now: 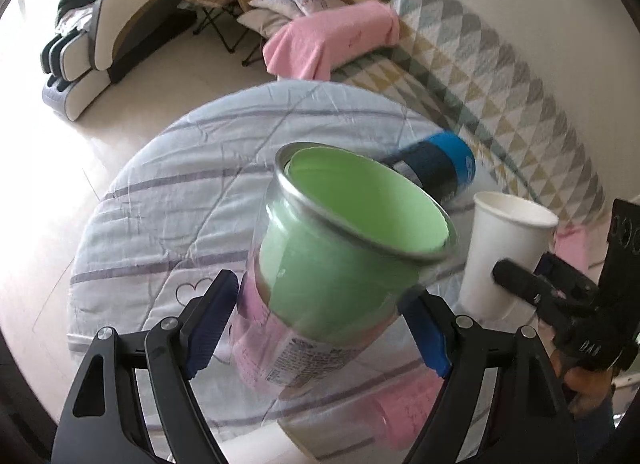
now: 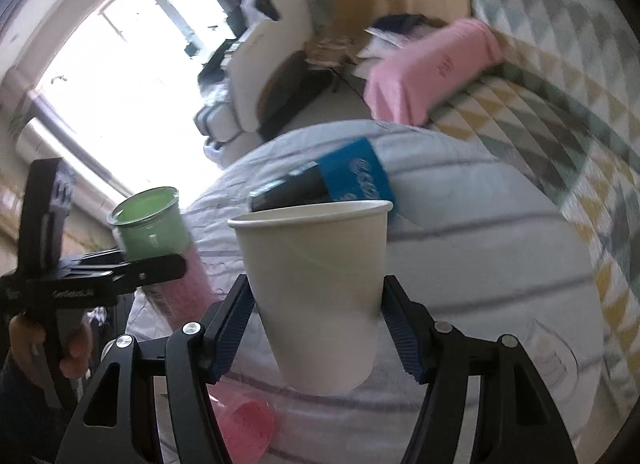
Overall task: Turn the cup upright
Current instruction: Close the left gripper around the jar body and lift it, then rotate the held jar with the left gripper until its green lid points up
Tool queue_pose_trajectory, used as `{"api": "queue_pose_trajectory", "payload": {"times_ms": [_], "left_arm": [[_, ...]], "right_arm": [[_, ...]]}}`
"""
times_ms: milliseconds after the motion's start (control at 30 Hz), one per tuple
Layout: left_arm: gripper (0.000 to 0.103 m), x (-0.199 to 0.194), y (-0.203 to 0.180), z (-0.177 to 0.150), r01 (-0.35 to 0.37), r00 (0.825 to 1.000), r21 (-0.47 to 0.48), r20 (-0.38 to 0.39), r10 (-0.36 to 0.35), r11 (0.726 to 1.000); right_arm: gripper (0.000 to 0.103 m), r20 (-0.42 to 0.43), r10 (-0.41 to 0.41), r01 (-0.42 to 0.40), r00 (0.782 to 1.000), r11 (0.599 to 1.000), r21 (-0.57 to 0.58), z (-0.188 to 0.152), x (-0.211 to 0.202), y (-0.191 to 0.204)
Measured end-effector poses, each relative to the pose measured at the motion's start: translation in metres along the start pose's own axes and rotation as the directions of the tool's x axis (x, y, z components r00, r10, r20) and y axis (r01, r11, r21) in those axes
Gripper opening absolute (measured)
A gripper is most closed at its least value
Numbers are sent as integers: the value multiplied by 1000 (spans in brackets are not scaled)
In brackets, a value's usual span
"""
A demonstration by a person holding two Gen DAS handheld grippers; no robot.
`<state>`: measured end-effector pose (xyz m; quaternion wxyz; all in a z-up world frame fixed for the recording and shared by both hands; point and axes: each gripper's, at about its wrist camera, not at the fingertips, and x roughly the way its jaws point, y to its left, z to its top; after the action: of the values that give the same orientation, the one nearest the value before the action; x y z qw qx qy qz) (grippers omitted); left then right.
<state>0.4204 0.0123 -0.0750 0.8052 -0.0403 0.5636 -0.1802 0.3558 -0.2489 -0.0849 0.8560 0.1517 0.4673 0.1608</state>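
Note:
My right gripper (image 2: pixel 316 324) is shut on a white paper cup (image 2: pixel 316 284), held mouth up above the round table; the cup also shows in the left wrist view (image 1: pixel 504 252) with the right gripper (image 1: pixel 516 284) on it. My left gripper (image 1: pixel 320 312) is shut on a clear container with a green insert and pink label (image 1: pixel 340 268), tilted with its mouth up. In the right wrist view the container (image 2: pixel 152 223) and the left gripper (image 2: pixel 132 268) are at the left.
The round table (image 1: pixel 168 199) has a pale striped cloth. A black and blue cylinder (image 1: pixel 440 163) lies on it behind the cups. A pink cup (image 2: pixel 248 424) lies on the cloth below. A patterned sofa with a pink towel (image 1: pixel 340 39) stands beyond.

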Motion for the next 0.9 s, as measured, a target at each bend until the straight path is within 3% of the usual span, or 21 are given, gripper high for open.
{"api": "queue_pose_trajectory", "payload": {"times_ms": [200, 367, 900], "left_arm": [[82, -5, 0, -8, 2, 1000, -16, 17, -2, 1000], [80, -1, 4, -19, -30, 1000, -1, -9, 30, 1000], [80, -4, 2, -34, -64, 998, 0, -10, 64, 998]], "right_arm": [[66, 39, 48, -44, 998, 994, -103, -3, 18, 12], [66, 48, 31, -22, 998, 986, -168, -12, 22, 13], [66, 99, 7, 12, 995, 983, -184, -49, 4, 7]]}}
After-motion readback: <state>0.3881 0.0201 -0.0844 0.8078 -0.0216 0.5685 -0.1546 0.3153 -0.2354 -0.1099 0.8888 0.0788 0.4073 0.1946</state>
